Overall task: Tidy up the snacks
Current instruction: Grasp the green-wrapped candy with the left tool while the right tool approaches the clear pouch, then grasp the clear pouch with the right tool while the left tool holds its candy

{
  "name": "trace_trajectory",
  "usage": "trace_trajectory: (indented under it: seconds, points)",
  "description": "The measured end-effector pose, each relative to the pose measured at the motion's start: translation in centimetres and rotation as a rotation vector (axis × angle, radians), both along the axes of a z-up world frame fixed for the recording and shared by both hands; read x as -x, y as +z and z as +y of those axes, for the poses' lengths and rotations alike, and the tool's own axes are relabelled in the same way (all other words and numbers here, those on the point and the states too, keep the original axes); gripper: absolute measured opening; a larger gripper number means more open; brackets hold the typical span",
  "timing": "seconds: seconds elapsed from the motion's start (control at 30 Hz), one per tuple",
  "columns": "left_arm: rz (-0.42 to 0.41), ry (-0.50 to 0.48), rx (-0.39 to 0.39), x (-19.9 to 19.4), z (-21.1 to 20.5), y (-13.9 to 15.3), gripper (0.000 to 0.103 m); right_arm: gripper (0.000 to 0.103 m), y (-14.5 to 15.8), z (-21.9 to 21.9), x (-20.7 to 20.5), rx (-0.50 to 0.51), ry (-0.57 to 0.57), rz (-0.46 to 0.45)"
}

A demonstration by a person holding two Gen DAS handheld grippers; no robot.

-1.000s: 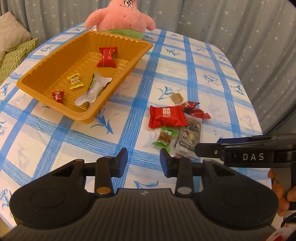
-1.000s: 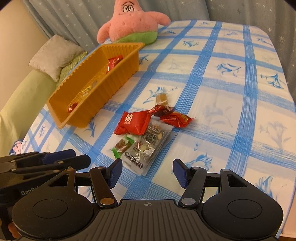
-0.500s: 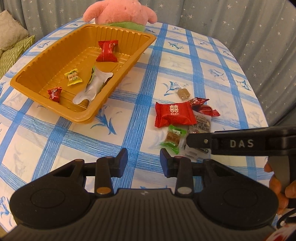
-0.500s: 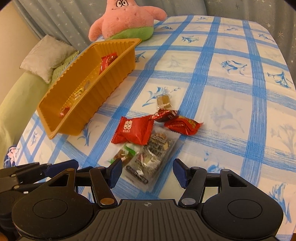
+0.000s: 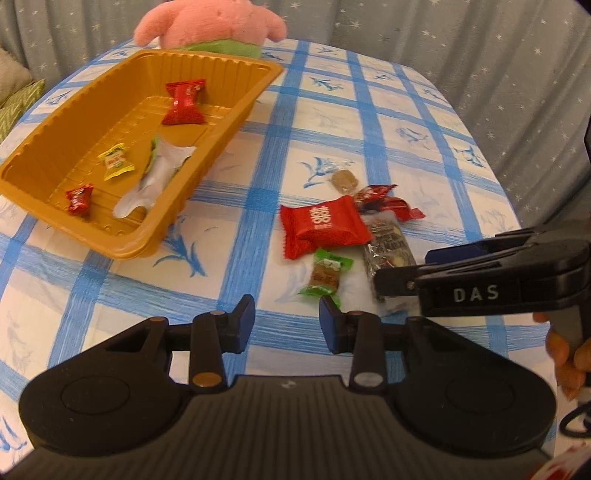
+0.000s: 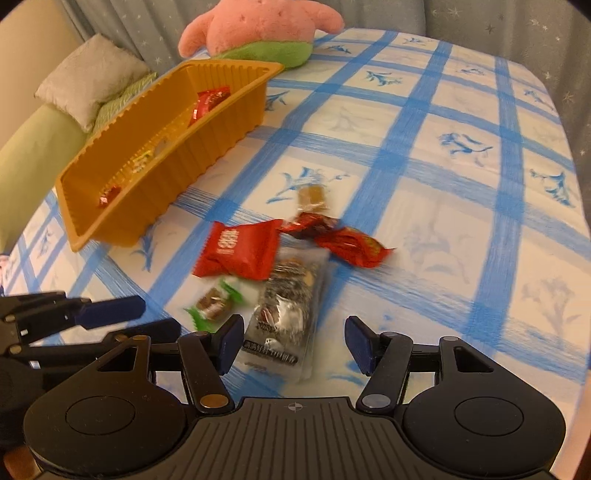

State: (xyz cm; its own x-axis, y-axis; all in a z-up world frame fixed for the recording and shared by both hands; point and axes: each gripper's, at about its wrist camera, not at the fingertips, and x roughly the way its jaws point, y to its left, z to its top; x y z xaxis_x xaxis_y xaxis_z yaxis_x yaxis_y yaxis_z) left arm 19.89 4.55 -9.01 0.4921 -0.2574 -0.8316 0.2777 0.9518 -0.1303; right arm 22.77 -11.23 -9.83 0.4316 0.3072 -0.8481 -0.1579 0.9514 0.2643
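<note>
A pile of snacks lies on the blue-checked cloth: a red packet (image 5: 321, 225) (image 6: 240, 251), a green candy (image 5: 325, 273) (image 6: 214, 304), a clear nut packet (image 5: 388, 243) (image 6: 291, 306), red twisted candies (image 5: 388, 199) (image 6: 351, 240) and a brown candy (image 5: 344, 180) (image 6: 313, 195). My right gripper (image 6: 294, 339) is open, low over the nut packet, whose near end lies between its fingers without touching the pads. My left gripper (image 5: 287, 321) is open and empty, just short of the green candy. The orange tray (image 5: 229, 122) (image 6: 207, 147) at the left holds several snacks.
A pink plush toy (image 5: 210, 22) (image 6: 266, 26) sits behind the tray. Cushions (image 6: 88, 77) lie off the table's left side. Grey starred curtains hang behind and to the right. The table's edge curves down the right side.
My right gripper has come forward and slightly down onto the pile, so the nut packet now lies between its fingers. The left gripper has barely moved. Both jaws kept their width.
</note>
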Motion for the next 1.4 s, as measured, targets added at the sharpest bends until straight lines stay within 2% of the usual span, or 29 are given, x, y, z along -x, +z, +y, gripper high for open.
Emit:
trace_trajectory:
  seconds: [0.17, 0.5, 0.73, 0.83, 1.03, 1.17, 1.4]
  points:
    - [-0.008, -0.061, -0.004, -0.3, -1.2, -0.3, 0.034, 0.06, -0.1, -1.9, 0.2, -0.02, -0.012, -0.001]
    - [-0.019, -0.117, -0.019, -1.8, -2.8, -1.1, 0.033, 0.06, 0.1, -3.0, 0.8, -0.062, -0.006, -0.022]
    - [-0.014, -0.127, -0.015, -2.3, -3.1, -1.7, 0.018, 0.06, 0.6, -2.9, 1.0, -0.065, 0.029, -0.065]
    - [-0.015, -0.126, -0.013, -2.2, -2.9, -1.6, 0.018, 0.06, 0.6, -2.5, 1.0, -0.058, 0.056, -0.083]
    - [-0.009, -0.078, -0.018, -1.3, -1.6, -1.5, 0.018, 0.06, 0.2, -1.4, 0.7, -0.013, 0.119, -0.119]
    - [-0.002, -0.033, -0.022, -0.6, -0.1, -1.3, 0.018, 0.046, -0.4, -0.7, 0.0, 0.009, 0.167, -0.123]
    - [0.003, 0.023, -0.032, 0.2, 1.6, -1.2, 0.018, 0.046, -1.1, 0.5, -1.1, 0.061, 0.203, -0.138]
